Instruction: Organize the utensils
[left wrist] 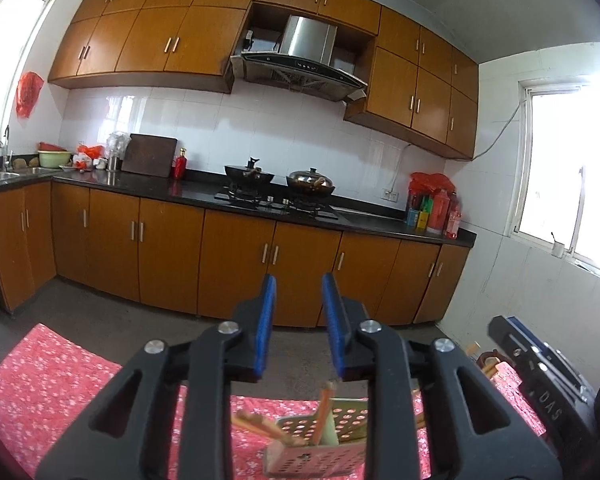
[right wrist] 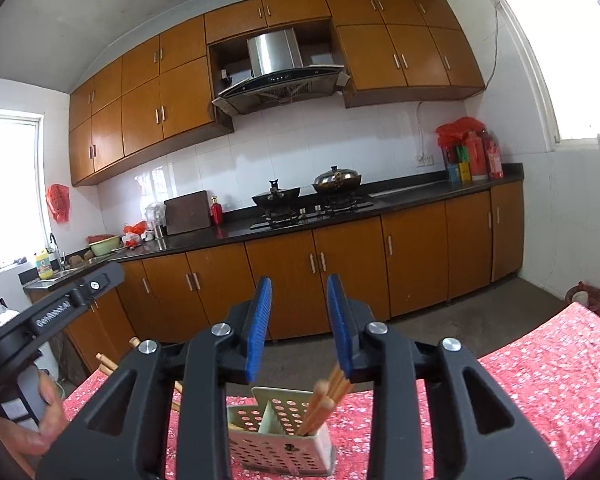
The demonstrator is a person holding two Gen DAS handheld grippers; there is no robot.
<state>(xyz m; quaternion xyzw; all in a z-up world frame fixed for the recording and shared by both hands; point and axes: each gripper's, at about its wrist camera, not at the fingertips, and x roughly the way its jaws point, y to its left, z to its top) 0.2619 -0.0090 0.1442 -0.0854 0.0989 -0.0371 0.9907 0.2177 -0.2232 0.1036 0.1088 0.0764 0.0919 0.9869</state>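
A beige perforated utensil holder (right wrist: pixel 280 444) stands on the red floral tablecloth (right wrist: pixel 540 380), just below and ahead of both grippers. A bundle of wooden chopsticks (right wrist: pixel 324 400) leans in its right compartment. In the left wrist view the same holder (left wrist: pixel 312 456) shows one chopstick upright (left wrist: pixel 325 404) and others leaning left (left wrist: pixel 256 424). My left gripper (left wrist: pixel 299 280) is open above the holder, with nothing between its blue pads. My right gripper (right wrist: pixel 298 281) is also open and empty; the chopstick tips sit below its right pad.
More loose chopstick ends (right wrist: pixel 108 362) poke out at the table's left. A hand (right wrist: pixel 40 420) holds the other tool's black body (right wrist: pixel 60 308). Beyond the table are bare floor (left wrist: pixel 140 304), wooden cabinets (left wrist: pixel 172 248) and a dark counter with two pots (left wrist: pixel 312 184).
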